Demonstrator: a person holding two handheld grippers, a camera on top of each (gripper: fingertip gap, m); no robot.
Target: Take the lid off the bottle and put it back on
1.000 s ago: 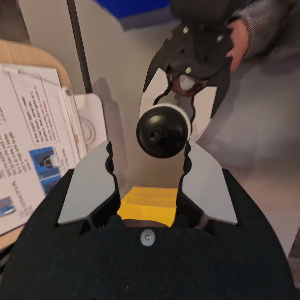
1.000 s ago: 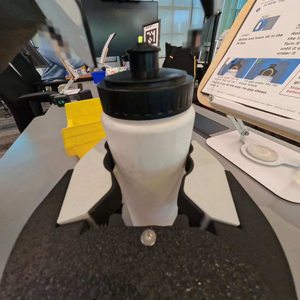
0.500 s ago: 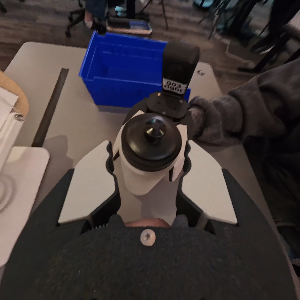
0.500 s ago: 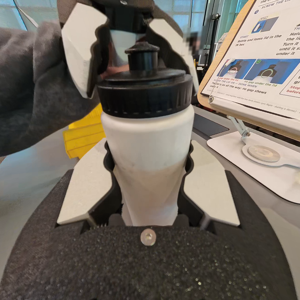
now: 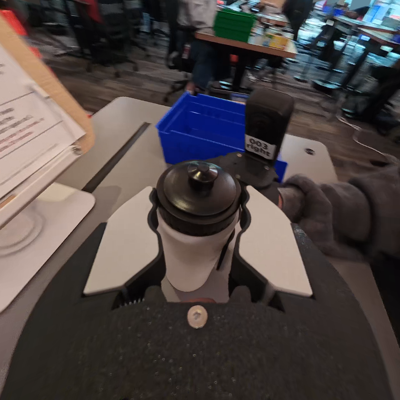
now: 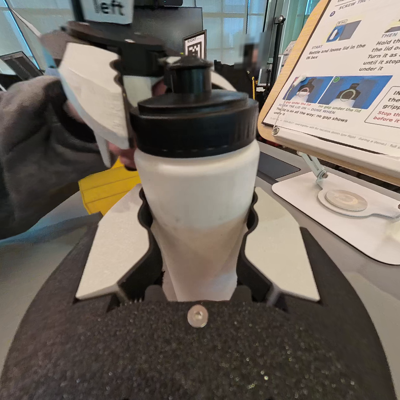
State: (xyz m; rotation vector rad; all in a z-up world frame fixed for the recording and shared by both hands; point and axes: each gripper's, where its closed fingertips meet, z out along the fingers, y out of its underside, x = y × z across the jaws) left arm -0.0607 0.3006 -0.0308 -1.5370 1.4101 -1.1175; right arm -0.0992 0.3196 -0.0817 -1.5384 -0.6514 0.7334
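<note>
A glossy, smooth black plastic lid [image 5: 195,194] is seen on a matt white plastic bottle [image 6: 195,192]. Each hand-held gripper [image 6: 198,216] is faced with rough, speckled black material around a shiny metal screw [image 6: 197,317]. Beyond the left one, glossy blue plastic is shown by a bin [image 5: 194,134].

Your lettered items, placed from the bottle [image 6: 197,190]:
- Printed instruction sheet [image 6: 346,65]: to the right.
- Coded marker card [image 6: 194,46]: behind.
- Lettered white tag [image 6: 108,9]: upper left.
- White label [image 5: 260,148]: on the black handle [image 5: 268,116] beyond.

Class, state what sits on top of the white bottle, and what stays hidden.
A black lid with a spout sits on the white bottle. The left gripper brackets the lid. The bottle's inside and the lid's thread are covered.
</note>
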